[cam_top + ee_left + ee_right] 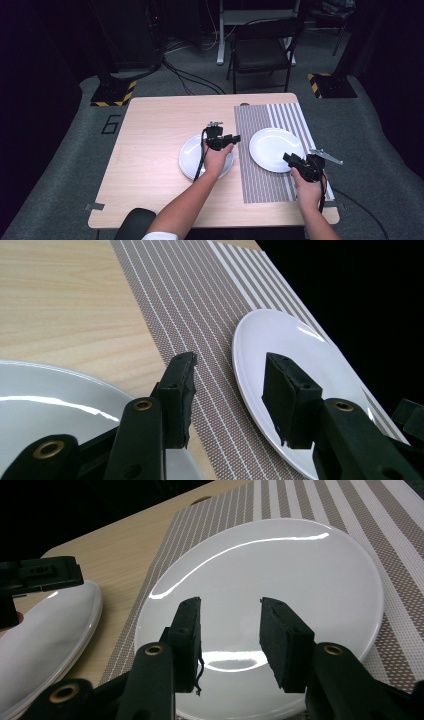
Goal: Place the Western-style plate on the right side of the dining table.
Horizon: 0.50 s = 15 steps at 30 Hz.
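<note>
**Two white plates, two parted grippers**

Seen from the high view: a pale wooden table (150,150), a striped grey placemat (265,185) on its right half. One white plate (274,149) lying on the placemat; a second white plate (190,152) on bare wood just left of the mat's edge.

Held above the left plate's far right side: the left gripper (231,139), jaws pointing right toward the mat. In the left gripper view, jaws (227,395) clearly apart, nothing between them, with the left plate's rim (60,390) below at lower left and the placemat (200,315) and the other plate (300,350) beyond.

At the near right rim of the right plate: the right gripper (295,161), gripped by a hand (307,190). In the right gripper view, jaws (230,640) likewise spread, empty, poised over the plate (280,575); touching or just clear of the surface, hard to tell. Off to the left there, the second plate (50,630) and part of the left gripper (40,575).
</note>
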Tool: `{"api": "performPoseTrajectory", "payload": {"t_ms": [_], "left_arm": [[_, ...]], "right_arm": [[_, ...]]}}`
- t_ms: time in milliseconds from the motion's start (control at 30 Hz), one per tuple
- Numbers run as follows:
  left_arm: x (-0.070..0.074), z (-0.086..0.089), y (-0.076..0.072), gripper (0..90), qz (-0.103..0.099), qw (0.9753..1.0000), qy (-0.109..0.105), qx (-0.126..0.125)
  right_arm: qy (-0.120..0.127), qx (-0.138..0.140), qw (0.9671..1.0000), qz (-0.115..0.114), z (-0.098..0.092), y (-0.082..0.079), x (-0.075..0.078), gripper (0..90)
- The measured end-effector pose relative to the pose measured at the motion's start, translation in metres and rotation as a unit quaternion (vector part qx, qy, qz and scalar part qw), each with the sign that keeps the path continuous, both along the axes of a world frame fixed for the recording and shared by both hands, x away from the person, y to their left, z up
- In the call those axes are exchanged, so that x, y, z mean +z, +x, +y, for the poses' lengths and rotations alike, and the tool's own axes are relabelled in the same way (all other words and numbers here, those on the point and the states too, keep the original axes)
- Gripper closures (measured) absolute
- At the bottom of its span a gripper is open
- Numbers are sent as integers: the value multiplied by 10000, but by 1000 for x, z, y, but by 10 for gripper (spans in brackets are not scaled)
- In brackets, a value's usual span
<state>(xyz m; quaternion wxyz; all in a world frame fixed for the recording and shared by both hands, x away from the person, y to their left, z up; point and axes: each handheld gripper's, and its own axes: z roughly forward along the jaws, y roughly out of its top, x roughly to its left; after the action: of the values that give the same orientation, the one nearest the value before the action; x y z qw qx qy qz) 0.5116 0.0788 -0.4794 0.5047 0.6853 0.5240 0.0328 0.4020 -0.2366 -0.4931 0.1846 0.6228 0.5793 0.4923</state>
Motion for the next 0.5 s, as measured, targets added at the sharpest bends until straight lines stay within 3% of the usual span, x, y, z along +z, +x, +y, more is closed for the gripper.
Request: {"api": "performPoseTrajectory", "payload": {"t_ms": [267, 500], "left_arm": [[8, 23, -7, 528, -165, 9997, 188, -74], [8, 54, -14, 518, -177, 9995, 236, 128]], "right_arm": [[-39, 263, 9996, -114, 15, -3, 8, 589], [-170, 641, 9976, -177, 35, -6, 13, 583]]}}
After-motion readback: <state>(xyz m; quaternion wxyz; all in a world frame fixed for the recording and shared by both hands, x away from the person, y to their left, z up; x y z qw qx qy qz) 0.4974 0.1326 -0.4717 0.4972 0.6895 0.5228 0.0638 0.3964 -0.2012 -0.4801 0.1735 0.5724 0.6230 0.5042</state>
